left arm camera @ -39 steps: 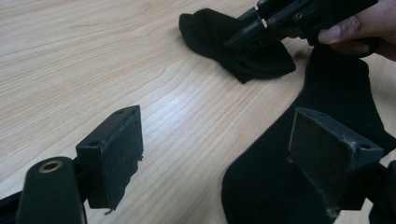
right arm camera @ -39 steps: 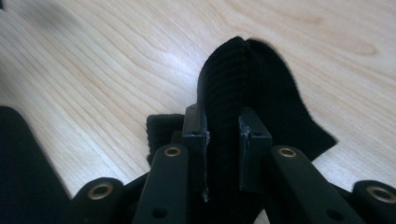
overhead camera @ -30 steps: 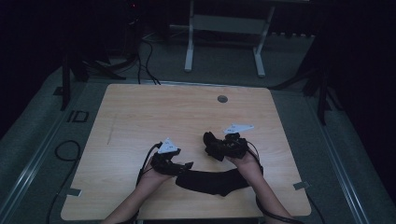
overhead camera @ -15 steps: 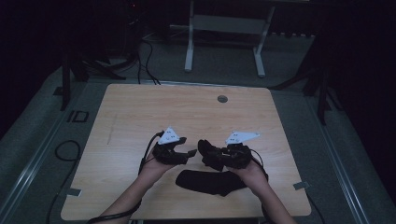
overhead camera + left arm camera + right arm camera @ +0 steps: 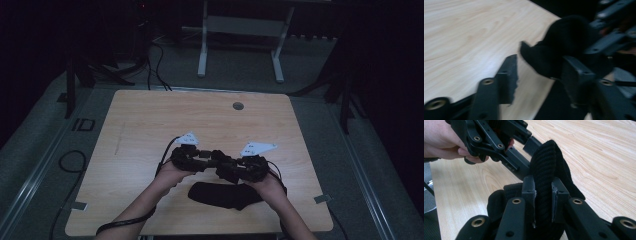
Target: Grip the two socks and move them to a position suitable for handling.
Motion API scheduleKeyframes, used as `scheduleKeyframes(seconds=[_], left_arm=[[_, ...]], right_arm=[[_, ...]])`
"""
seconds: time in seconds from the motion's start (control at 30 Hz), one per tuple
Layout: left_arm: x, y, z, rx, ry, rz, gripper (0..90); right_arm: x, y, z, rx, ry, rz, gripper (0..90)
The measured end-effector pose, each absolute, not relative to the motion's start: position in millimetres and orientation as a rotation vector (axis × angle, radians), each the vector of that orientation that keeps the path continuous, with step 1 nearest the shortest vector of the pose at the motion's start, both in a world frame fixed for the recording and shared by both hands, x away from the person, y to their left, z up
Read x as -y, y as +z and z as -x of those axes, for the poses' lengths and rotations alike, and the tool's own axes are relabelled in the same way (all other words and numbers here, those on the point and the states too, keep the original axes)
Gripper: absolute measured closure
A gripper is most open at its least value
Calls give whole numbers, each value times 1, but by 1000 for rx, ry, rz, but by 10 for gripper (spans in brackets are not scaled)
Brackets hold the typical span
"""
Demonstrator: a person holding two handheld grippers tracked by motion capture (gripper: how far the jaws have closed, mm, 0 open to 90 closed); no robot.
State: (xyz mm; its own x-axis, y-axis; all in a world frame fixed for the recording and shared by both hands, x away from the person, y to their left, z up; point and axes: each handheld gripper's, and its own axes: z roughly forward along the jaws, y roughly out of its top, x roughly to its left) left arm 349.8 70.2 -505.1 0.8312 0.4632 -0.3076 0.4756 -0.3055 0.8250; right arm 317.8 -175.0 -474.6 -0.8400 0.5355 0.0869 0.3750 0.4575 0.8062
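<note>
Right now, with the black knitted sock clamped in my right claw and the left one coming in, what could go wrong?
1. The right claw is shut on the black knitted sock at its ribbed cuff; a sideways tug might pull it free.
2. The left claw has been closing, yet the sock touches just one pad; it may shut on air.
3. The claws nearly meet and may collide.

Dim room, grey floor (image 5: 45,150), pale wooden table (image 5: 150,120), white metal frame (image 5: 240,30) behind.
</note>
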Motion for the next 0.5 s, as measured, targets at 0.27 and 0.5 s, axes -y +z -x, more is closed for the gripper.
scheduleKeyframes(seconds=[0.27, 0.5], left_arm=[[-69, -499, -342, -683, 75, -1975, 875], [-80, -492, -335, -708, 184, -1961, 878]], right_arm=[[179, -474, -318, -2509, 1331, -805, 766], [191, -472, -323, -2446, 1333, -861, 764]])
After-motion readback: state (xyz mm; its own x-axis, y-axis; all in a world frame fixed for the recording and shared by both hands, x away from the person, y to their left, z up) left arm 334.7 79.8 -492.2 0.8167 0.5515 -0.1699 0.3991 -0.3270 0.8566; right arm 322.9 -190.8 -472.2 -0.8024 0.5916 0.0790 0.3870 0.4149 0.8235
